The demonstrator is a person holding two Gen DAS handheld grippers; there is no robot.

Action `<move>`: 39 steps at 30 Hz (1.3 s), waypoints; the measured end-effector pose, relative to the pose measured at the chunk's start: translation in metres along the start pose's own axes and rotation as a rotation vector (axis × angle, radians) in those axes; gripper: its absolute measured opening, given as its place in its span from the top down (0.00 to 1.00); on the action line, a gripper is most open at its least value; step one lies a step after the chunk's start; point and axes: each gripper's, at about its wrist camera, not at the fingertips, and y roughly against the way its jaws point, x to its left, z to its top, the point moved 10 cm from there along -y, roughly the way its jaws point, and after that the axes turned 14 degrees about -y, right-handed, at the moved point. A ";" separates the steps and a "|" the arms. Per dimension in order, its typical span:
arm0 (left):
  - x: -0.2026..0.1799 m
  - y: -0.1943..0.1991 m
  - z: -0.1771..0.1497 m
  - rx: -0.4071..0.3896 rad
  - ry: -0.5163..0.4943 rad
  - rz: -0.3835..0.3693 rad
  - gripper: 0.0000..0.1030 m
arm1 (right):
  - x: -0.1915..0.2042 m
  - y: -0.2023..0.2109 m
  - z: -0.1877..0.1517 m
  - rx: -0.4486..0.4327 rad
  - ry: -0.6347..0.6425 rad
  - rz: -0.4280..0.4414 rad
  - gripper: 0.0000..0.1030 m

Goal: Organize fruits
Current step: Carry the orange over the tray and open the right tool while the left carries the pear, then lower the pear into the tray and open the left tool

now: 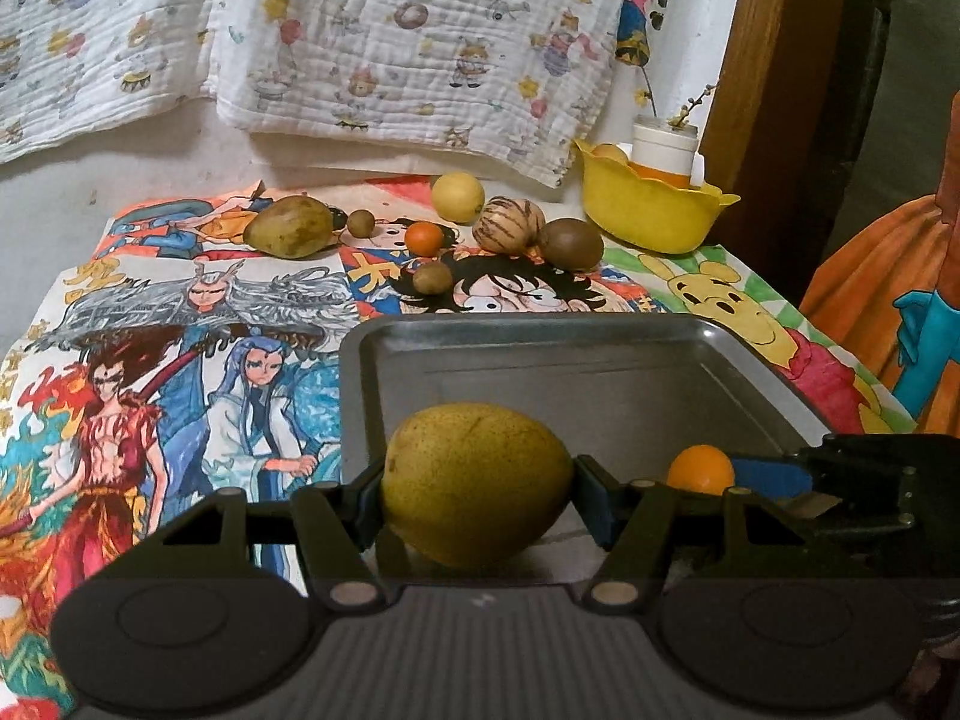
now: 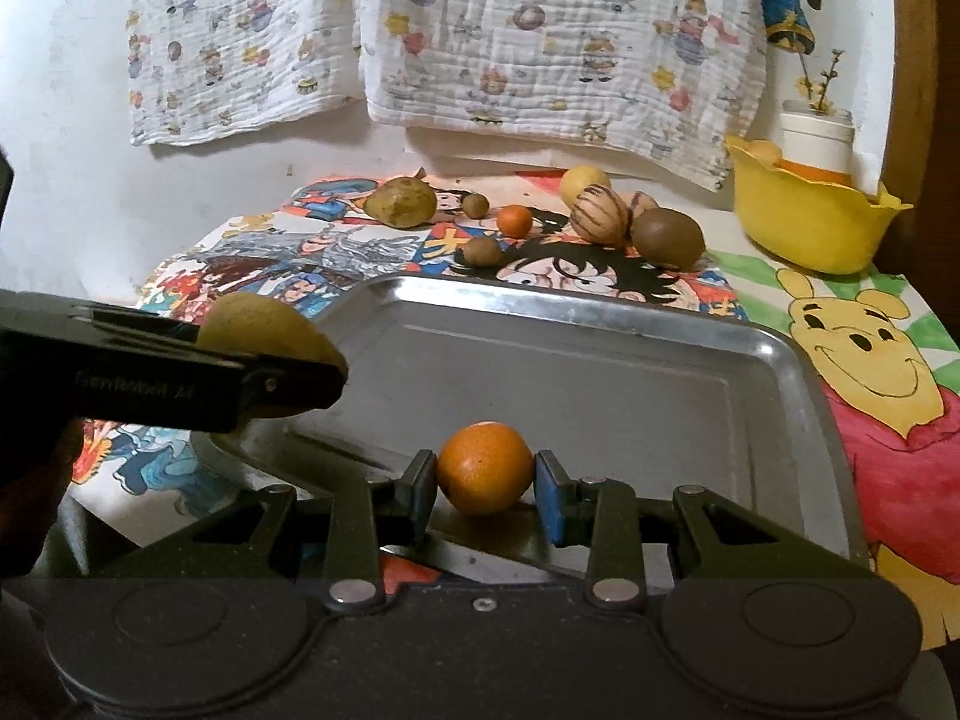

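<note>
Jaws of left gripper clamp speckled yellow-green mango; right gripper pinches glossy orange.

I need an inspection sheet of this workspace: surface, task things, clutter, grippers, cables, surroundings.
Surface: table under colourful cartoon-drawing sheets.
Job's things: rectangular metal tray; large yellow-green mango; small orange citrus; loose fruits behind the tray, including a brown kiwi and a striped melon.
Clutter: yellow plastic bowl holding a white jar.
Grippers: left gripper shut on the mango; right gripper around the citrus, contact unclear.
Cables: nothing seen.
Surroundings: printed white cloth on the wall.
</note>
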 end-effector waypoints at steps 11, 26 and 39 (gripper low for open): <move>-0.005 -0.007 -0.010 0.016 0.022 0.008 0.35 | -0.003 0.002 -0.001 -0.009 -0.008 0.005 0.62; -0.004 0.012 -0.006 -0.012 0.014 0.024 0.19 | -0.006 0.020 -0.002 -0.032 0.027 0.021 0.32; 0.006 0.043 -0.016 0.003 -0.063 0.042 0.01 | -0.008 0.036 -0.004 -0.030 0.063 0.028 0.03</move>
